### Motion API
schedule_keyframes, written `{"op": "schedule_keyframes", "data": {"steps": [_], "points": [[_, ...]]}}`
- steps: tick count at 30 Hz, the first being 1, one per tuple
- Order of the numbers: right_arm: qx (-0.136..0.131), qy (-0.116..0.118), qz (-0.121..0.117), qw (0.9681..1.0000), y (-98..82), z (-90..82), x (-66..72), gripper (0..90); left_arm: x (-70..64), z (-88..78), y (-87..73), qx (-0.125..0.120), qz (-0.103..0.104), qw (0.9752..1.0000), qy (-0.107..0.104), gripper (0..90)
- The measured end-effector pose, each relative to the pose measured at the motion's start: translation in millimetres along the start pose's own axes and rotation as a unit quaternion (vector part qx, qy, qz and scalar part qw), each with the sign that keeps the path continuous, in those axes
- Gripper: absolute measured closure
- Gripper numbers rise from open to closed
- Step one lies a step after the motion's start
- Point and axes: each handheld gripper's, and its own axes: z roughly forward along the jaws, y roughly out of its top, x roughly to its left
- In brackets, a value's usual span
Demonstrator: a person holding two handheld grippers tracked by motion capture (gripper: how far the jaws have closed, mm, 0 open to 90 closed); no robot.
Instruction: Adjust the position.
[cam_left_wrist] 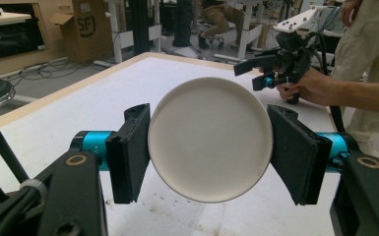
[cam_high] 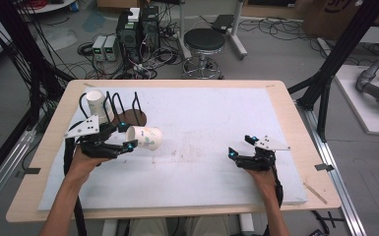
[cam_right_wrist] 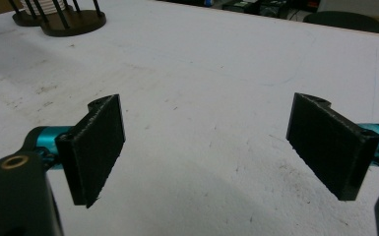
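A white paper cup with green print [cam_high: 146,137] lies on its side just above the white board, its open mouth pointing right. My left gripper [cam_high: 130,136] is shut on the cup's base end. In the left gripper view the cup's round white bottom [cam_left_wrist: 209,123] faces the camera, and both black pads [cam_left_wrist: 133,152] press on its sides. A second white cup [cam_high: 95,101] sits upside down on a prong of the black wire rack [cam_high: 128,112] at the back left. My right gripper [cam_high: 240,147] rests open on the board at the right, with nothing between its pads [cam_right_wrist: 101,147].
The rack's brown round bases [cam_right_wrist: 74,22] stand at the far left of the right gripper view. The white board [cam_high: 202,123] covers a wooden table [cam_high: 285,113]. Behind the table are a black stool [cam_high: 204,42] and cabled boxes [cam_high: 138,32] on the floor.
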Motion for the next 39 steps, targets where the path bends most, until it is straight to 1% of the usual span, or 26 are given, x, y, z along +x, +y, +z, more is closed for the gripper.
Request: {"op": "schedule_keyframes", "data": {"steps": [2,7,9,13,14,16,19,22,25,28,31,33,35,37,38,39], "points": [[0.001,0.001,0.000,1.0000,0.1,0.2,0.1,15.1,0.3,0.3,-0.3,0.002,0.001,1.0000,0.001,36.0],[0.001,0.001,0.003,1.0000,0.2,0.3,-0.6,15.1,1.1,0.8,-0.5,-0.006,-0.002,1.0000,-0.001,36.1],[0.003,0.001,0.007,1.0000,0.3,0.1,-1.0,15.1,1.5,1.0,-0.8,-0.004,-0.002,1.0000,-0.001,36.0],[-0.001,0.003,0.006,1.0000,0.6,-0.5,-1.2,15.1,1.5,1.7,-0.7,-0.002,-0.003,1.0000,-0.006,36.0],[-0.003,0.007,0.004,1.0000,0.8,-0.6,-1.3,15.1,0.9,2.3,-0.6,-0.006,-0.005,0.9999,-0.008,36.1],[0.001,0.016,0.001,0.9999,2.3,-2.4,-1.1,15.1,-0.2,3.3,-0.2,-0.007,-0.006,0.9999,-0.012,36.1],[-0.014,0.036,-0.006,0.9992,8.8,-7.8,-1.2,15.1,-2.2,4.9,0.7,-0.011,-0.007,0.9997,-0.022,36.1],[-0.032,0.068,-0.013,0.9971,19.9,-15.2,-1.5,15.1,-4.7,6.7,2.1,-0.018,-0.008,0.9991,-0.037,36.1],[-0.048,0.102,-0.029,0.9933,34.3,-22.2,-0.2,15.1,-8.5,9.7,4.0,-0.023,-0.007,0.9983,-0.053,36.1],[-0.056,0.138,-0.045,0.9879,49.2,-27.1,3.3,15.1,-12.4,13.7,5.6,-0.027,-0.008,0.9969,-0.073,36.1],[-0.059,0.179,-0.061,0.9801,62.4,-28.9,8.9,15.1,-17.1,18.8,7.6,-0.033,-0.009,0.9953,-0.091,36.1],[-0.053,0.207,-0.068,0.9746,70.1,-28.4,13.8,15.1,-19.9,22.2,8.8,-0.032,-0.004,0.9945,-0.099,36.1],[-0.048,0.223,-0.082,0.9702,76.6,-26.5,18.1,15.1,-22.4,25.1,9.3,-0.029,-0.003,0.9941,-0.104,36.1],[-0.043,0.235,-0.091,0.9668,81.4,-24.1,22.0,15.1,-24.4,27.6,9.2,-0.026,-0.002,0.9937,-0.109,36.1],[-0.041,0.239,-0.094,0.9656,83.2,-23.0,23.8,15.1,-25.3,28.6,9.2,-0.025,-0.003,0.9935,-0.111,36.1],[-0.036,0.245,-0.094,0.9641,84.6,-22.4,25.8,15.1,-25.9,29.4,9.2,-0.025,-0.002,0.9932,-0.114,36.1]]}}
